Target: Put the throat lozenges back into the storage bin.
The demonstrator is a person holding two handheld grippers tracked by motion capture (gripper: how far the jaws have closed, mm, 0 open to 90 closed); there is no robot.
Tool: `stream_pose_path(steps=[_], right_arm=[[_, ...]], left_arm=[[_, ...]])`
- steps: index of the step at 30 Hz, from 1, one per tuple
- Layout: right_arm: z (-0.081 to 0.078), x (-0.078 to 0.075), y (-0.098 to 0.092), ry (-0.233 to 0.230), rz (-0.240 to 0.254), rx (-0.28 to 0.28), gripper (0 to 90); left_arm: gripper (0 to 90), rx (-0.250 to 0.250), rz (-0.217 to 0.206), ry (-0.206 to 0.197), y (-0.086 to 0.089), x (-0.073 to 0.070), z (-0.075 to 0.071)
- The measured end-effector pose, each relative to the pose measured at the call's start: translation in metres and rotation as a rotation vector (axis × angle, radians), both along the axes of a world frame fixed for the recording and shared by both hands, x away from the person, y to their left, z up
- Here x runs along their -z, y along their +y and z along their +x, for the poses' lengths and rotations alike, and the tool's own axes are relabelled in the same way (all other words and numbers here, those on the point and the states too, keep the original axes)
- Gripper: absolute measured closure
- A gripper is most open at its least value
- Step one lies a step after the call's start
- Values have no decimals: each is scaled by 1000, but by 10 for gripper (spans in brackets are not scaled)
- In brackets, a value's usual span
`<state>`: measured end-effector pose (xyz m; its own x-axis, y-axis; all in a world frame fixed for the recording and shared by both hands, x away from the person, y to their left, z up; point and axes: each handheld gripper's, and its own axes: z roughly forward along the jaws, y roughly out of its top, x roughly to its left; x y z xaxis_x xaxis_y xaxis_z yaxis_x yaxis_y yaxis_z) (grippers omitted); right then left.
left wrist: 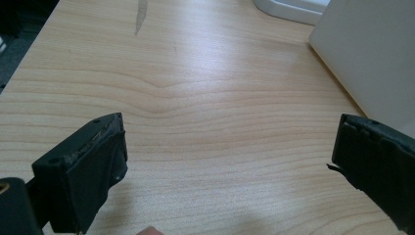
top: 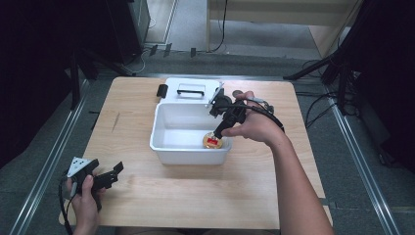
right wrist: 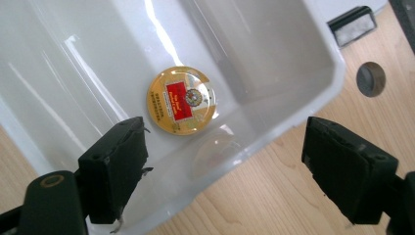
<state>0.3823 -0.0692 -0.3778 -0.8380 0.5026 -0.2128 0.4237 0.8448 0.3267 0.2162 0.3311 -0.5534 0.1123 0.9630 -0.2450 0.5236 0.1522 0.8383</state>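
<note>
The round gold tin with a red label lies on the floor of the white plastic tub, near its right front corner. Above it the right tool hangs spread and empty: the drop looks done. Lifting out next must clear the tub's rim. The left tool gapes idle over open wooden bench.

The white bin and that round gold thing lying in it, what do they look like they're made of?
The white bin looks like glossy moulded plastic: smooth walls with bright light streaks and rounded corners. The round gold thing looks like a shiny metal tin or lid with a printed red label, though foil-covered plastic is possible.
</note>
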Motion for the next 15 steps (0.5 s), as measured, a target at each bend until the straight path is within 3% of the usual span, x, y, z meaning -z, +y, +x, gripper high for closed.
stream_pose_path(steps=[9,15], right_arm=[[-8,-16,-22,-12,19,87,126],[-8,-19,-43,38,60,186,0]], left_arm=[[2,0,1,0,0,0,0],[3,1,1,0,0,0,0]])
